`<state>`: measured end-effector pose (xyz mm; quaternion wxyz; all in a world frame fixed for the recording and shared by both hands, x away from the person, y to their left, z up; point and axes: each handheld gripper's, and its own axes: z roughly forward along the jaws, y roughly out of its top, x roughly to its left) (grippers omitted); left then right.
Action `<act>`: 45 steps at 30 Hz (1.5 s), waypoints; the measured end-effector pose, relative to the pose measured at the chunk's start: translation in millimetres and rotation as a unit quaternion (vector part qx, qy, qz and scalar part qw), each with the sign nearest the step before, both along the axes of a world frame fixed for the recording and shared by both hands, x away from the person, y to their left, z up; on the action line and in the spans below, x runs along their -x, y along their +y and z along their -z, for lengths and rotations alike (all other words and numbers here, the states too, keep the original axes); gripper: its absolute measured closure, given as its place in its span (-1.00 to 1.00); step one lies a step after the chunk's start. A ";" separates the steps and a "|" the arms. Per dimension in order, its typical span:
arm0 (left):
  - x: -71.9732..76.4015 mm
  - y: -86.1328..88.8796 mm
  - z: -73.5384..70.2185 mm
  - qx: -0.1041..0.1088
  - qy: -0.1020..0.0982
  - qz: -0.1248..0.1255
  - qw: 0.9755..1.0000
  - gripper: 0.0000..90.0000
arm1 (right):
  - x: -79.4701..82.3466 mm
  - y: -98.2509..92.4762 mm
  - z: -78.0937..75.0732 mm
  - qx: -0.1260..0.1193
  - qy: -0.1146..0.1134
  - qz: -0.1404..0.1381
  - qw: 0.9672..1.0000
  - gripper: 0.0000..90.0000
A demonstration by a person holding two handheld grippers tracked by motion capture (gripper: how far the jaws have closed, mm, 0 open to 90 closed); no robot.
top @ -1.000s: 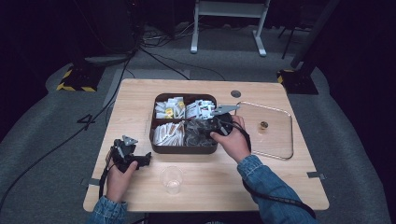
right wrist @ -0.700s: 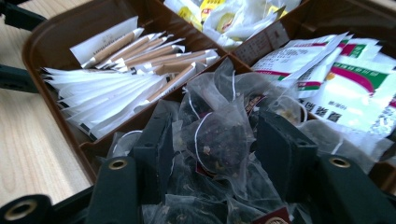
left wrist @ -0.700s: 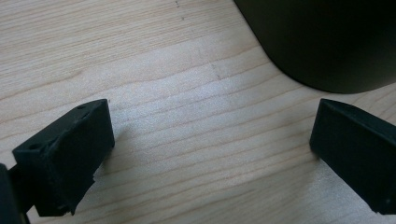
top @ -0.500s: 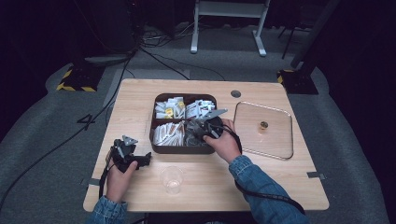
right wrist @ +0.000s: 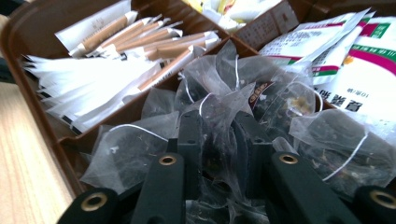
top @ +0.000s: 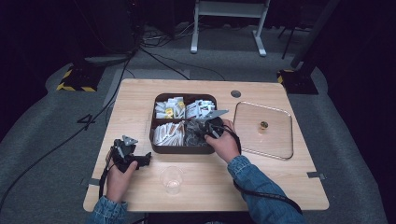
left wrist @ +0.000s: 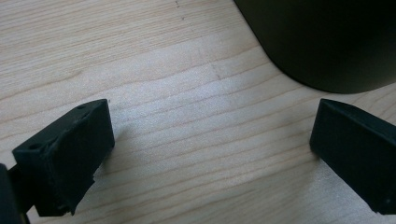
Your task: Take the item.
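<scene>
Right gripper (right wrist: pixel 217 140): jaws just closed, now pinching 1 tea bag (right wrist: pixel 219 100) in tray (right wrist: pixel 28 56); pick secured. Left gripper (left wrist: pixel 210 154): open, idle.

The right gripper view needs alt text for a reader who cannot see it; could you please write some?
The right hand-held gripper is shut on a clear tea bag in a pile of such bags in one compartment of a brown divided tray. Paper-wrapped sticks fill the next compartment and printed sachets another.
</scene>
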<state>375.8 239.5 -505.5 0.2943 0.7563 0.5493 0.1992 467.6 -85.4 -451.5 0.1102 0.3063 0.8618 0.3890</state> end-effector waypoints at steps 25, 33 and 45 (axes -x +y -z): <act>0.0 0.0 0.0 0.000 0.000 0.000 1.000 -1.00 | 27.1 -16.6 -43.0 -0.097 -0.021 -0.008 0.995 0.68; 0.0 0.0 0.0 0.000 0.000 0.000 1.000 -1.00 | 39.3 -17.4 -57.3 -0.105 -0.028 -0.015 0.994 0.68; 0.0 0.0 0.0 0.000 0.000 0.000 1.000 -1.00 | 56.0 -15.5 -68.2 -0.108 -0.035 -0.031 0.993 0.69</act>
